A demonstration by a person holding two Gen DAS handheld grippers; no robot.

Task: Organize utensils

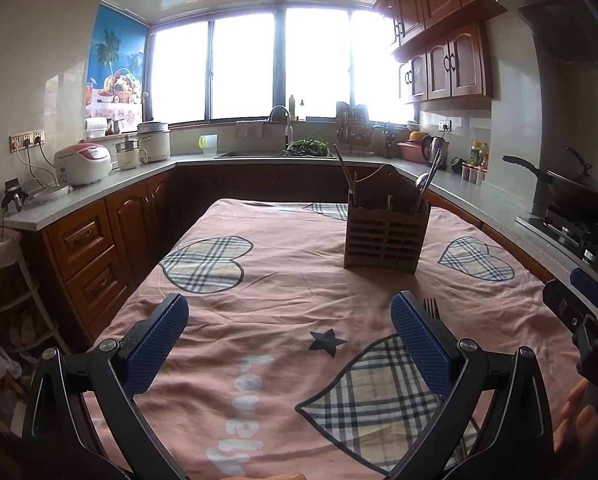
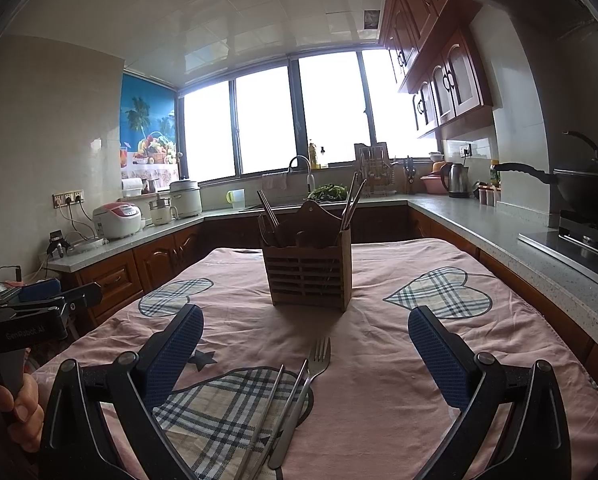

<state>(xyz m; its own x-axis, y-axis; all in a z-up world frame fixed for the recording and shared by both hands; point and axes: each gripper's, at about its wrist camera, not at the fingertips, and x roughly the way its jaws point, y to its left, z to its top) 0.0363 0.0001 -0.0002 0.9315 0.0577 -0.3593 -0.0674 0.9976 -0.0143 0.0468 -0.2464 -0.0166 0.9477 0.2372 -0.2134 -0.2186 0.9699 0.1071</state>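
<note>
The left claw point(image 1: 289, 338) is wide open and holds nothing. Its two blue pads point(image 1: 159, 344) float over the desk point(image 1: 283, 280), which has a pink cloth point(image 1: 299, 292) on it. The cloth has checked hearts point(image 1: 205, 260) and a small dark star point(image 1: 327, 341).

The right claw point(image 2: 305, 350) is wide open too, and it is empty. Under it, on the cloth, lies a metal fork point(image 2: 303, 392). The prongs point away toward the wooden holder point(image 2: 309, 276). Just to the left of the fork lie two thin metal chopsticks point(image 2: 265, 412), side by side. They rest partly on a checked heart. The fork and chopsticks are between the two pads in the picture, but the pads do not touch them.

From the left claw's camera, only the fork's prongs point(image 1: 431, 307) peek out from behind the right pad.

The wooden holder stands upright in the middle of the desk, farther back. It has slots in the front. More chopsticks point(image 2: 267, 210) stick up on its left side, and long metal handles point(image 2: 353, 200) lean out on its right side.

A hand point(image 2: 17, 408) holds the left tool at the edge of the right camera's picture.

Behind the desk is a kitchen with big bright windows point(image 1: 251, 68), a sink tap point(image 1: 281, 118), a rice cooker point(image 1: 83, 163), a kettle point(image 2: 456, 179) and a black wok point(image 2: 579, 188) on the stove.
</note>
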